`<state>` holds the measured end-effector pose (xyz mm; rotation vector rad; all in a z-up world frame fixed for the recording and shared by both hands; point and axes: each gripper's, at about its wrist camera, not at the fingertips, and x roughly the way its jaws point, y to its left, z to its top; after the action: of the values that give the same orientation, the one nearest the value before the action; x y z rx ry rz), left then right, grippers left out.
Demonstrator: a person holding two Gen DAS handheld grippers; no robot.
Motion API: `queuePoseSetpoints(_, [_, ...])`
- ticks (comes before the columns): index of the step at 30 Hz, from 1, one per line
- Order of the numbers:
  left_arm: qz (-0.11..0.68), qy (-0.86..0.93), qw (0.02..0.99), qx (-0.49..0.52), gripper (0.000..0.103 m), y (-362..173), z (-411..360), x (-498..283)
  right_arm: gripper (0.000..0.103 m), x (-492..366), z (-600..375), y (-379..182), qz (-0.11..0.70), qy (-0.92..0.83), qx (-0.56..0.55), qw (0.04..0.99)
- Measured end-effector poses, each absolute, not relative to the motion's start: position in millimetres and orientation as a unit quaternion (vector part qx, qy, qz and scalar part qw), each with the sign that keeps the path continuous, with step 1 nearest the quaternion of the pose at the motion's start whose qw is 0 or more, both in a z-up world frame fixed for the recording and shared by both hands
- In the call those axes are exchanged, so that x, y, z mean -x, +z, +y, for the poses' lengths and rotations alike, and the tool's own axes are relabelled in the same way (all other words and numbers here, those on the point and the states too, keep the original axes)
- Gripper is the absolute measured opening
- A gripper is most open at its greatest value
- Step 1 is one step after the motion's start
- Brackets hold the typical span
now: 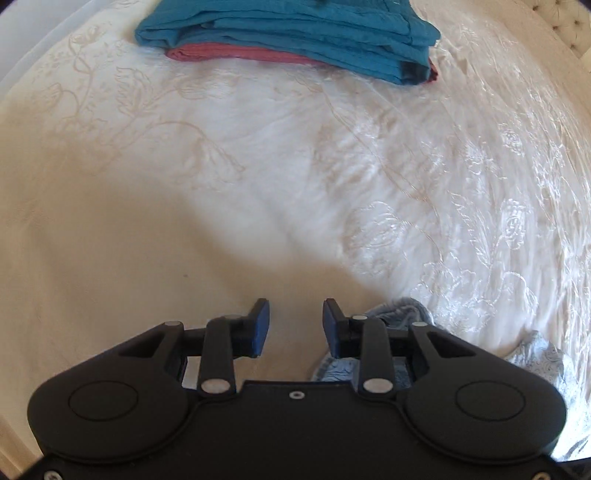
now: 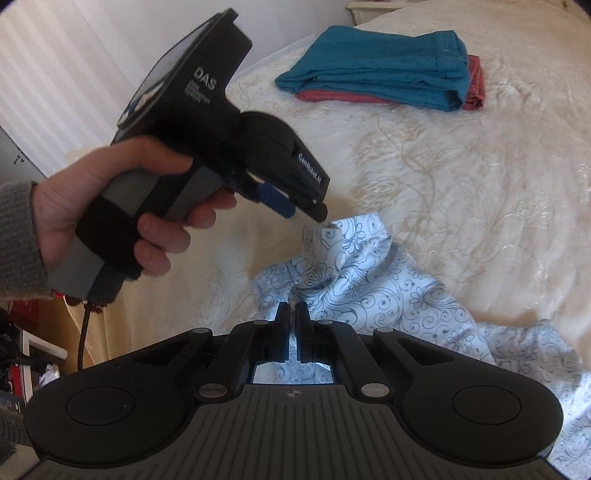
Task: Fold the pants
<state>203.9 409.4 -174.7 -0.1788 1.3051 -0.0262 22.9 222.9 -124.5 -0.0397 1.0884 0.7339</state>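
Light blue floral-print pants [image 2: 373,280] lie crumpled on the cream bedspread [image 2: 461,166]. My right gripper [image 2: 294,317] is shut on a fold of the pants and lifts it slightly. My left gripper [image 1: 295,328] is open and empty, hovering over the bed just left of the pants [image 1: 399,314], which peek out beside its right finger. The left gripper also shows in the right wrist view [image 2: 295,206], held in a hand above the pants' upper edge.
A folded teal garment [image 1: 295,33] on a folded red one [image 1: 240,53] sits at the far side of the bed; the teal garment also shows in the right wrist view [image 2: 380,66]. The bed edge and cluttered floor [image 2: 29,354] lie to the left.
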Motion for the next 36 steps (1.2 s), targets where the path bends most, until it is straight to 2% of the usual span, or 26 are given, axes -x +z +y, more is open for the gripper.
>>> queuePoseSetpoints(5, [0.589, -0.007, 0.805, 0.074, 0.04, -158.3, 411.0, -203.6, 0.007, -10.7, 256.8, -146.3, 0.514, 0.353, 0.079, 0.778])
queuePoseSetpoints(7, [0.587, -0.022, 0.807, 0.067, 0.04, -152.5, 405.4, -200.8, 0.015, -6.9, 263.8, -145.8, 0.519, 0.36, 0.093, 0.769])
queuePoseSetpoints(15, [0.582, -0.105, 0.806, 0.019, 0.041, -135.3, 363.1, -177.8, 0.022, -5.3, 226.5, -114.1, 0.499, 0.36, 0.064, 0.785])
queuePoseSetpoints(20, [0.606, -0.131, 0.784, -0.017, 0.042, -157.7, 336.7, -163.7, 0.022, -15.4, 175.2, -105.5, 0.503, 0.293, 0.044, 0.812])
queuePoseSetpoints(24, [0.623, -0.085, 0.763, -0.15, 0.049, -198.6, 330.8, -149.1, 0.022, -30.8, 131.5, -110.3, 0.509, 0.228, 0.036, 0.829])
queuePoseSetpoints(30, [0.633, -0.09, 0.763, -0.097, 0.052, -204.3, 351.5, -154.1, 0.022, -71.2, 80.7, -132.1, 0.522, 0.157, 0.043, 0.837])
queuePoseSetpoints(36, [0.642, -0.082, 0.758, -0.079, 0.052, -205.0, 352.3, -160.9, 0.022, -102.7, 75.3, -161.5, 0.55, 0.174, 0.041, 0.816])
